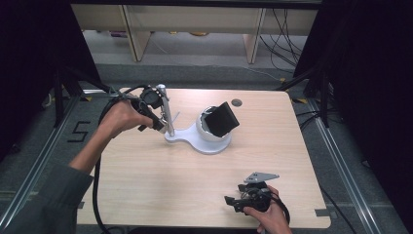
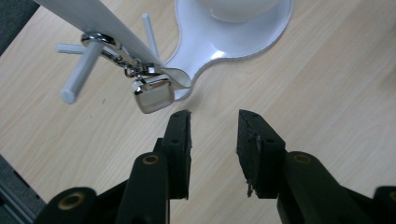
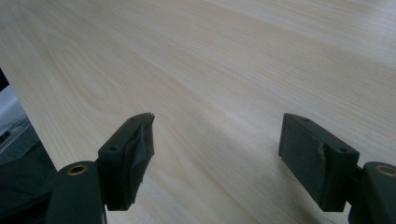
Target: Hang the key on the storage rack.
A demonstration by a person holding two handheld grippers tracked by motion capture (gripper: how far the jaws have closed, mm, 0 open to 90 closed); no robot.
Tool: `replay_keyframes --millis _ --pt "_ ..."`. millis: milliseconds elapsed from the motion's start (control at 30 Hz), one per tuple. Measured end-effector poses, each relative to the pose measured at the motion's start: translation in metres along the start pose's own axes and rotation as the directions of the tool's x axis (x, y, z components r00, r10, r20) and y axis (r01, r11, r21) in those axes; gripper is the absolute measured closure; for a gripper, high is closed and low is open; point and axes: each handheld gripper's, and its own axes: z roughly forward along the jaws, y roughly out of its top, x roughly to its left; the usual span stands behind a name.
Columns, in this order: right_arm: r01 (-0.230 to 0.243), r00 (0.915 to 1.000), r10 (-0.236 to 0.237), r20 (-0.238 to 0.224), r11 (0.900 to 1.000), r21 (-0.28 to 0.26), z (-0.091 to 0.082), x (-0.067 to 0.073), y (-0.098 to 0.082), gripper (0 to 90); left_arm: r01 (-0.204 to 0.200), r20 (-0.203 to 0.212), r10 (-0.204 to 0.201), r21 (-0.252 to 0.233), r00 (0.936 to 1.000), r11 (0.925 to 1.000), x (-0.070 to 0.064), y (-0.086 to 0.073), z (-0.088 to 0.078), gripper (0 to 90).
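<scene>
I am looking down on a light wooden table (image 1: 146, 170) with rounded corners and a small round grommet (image 1: 236, 102) at its twelve o'clock edge. Grey floor (image 1: 195, 75) is spreading all around it. At twelve o'clock pale desk legs (image 1: 135, 34) are standing under a long bench, with black cables (image 1: 285, 36) trailing at one o'clock. Dark curtains (image 1: 370, 73) are closing in at three and nine o'clock. At nine o'clock a black marking (image 1: 79, 130) is showing on the floor.
</scene>
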Motion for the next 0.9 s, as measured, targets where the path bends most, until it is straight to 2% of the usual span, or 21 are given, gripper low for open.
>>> replay_keyframes --millis 133,167,200,267,467,567,600,667,700,800,900 --pt "0.014 0.9999 -0.014 0.001 1.000 -0.003 0.000 -0.001 0.000 27.3 -0.014 0.008 0.014 -0.024 0.9999 0.9996 -0.005 -0.010 0.004 60.8" --pt "0.003 0.9999 -0.003 -0.011 1.000 -0.002 0.001 -0.001 0.000 27.3 -0.003 0.018 0.003 -0.034 0.9998 0.9994 -0.008 -0.012 0.005 59.6" --pt "0.015 0.9998 -0.015 -0.016 1.000 -0.004 0.001 -0.001 0.000 27.3 -0.009 0.026 0.010 -0.035 0.9996 0.9994 -0.008 -0.014 0.006 59.6" --pt "0.016 0.9999 -0.016 0.002 1.000 0.002 0.000 -0.001 0.000 27.3 -0.011 0.031 0.013 -0.044 0.9994 0.9990 -0.009 -0.019 0.011 58.9" --pt "0.008 0.9997 -0.008 -0.024 1.000 0.005 0.003 -0.002 0.000 27.3 -0.005 0.052 0.008 -0.062 0.9986 0.9980 -0.014 -0.032 0.018 57.2" --pt "0.003 0.9999 -0.003 -0.011 1.000 0.004 0.002 -0.002 0.000 27.3 -0.012 0.059 0.017 -0.077 0.9981 0.9970 -0.017 -0.037 0.019 55.6" --pt "0.009 0.9999 -0.009 0.004 1.000 0.006 0.002 -0.002 0.001 27.3 -0.019 0.065 0.025 -0.079 0.9976 0.9967 -0.020 -0.041 0.021 54.4" --pt "0.011 0.9999 -0.011 0.002 1.000 0.003 0.002 -0.002 0.001 27.3 -0.018 0.071 0.024 -0.089 0.9972 0.9959 -0.024 -0.045 0.022 53.1" --pt "0.013 0.9999 -0.013 0.007 1.000 -0.003 0.002 -0.001 0.001 27.3 -0.036 0.075 0.042 -0.080 0.9963 0.9962 -0.025 -0.047 0.022 52.8" --pt "0.013 0.9999 -0.013 0.008 1.000 0.001 0.002 -0.001 0.002 27.3 -0.033 0.087 0.043 -0.108 0.9953 0.9936 -0.032 -0.055 0.025 50.0" --pt "0.011 0.9999 -0.011 0.010 1.000 0.001 0.002 -0.001 0.002 27.3 -0.018 0.098 0.030 -0.126 0.9947 0.9919 -0.041 -0.063 0.029 42.9"
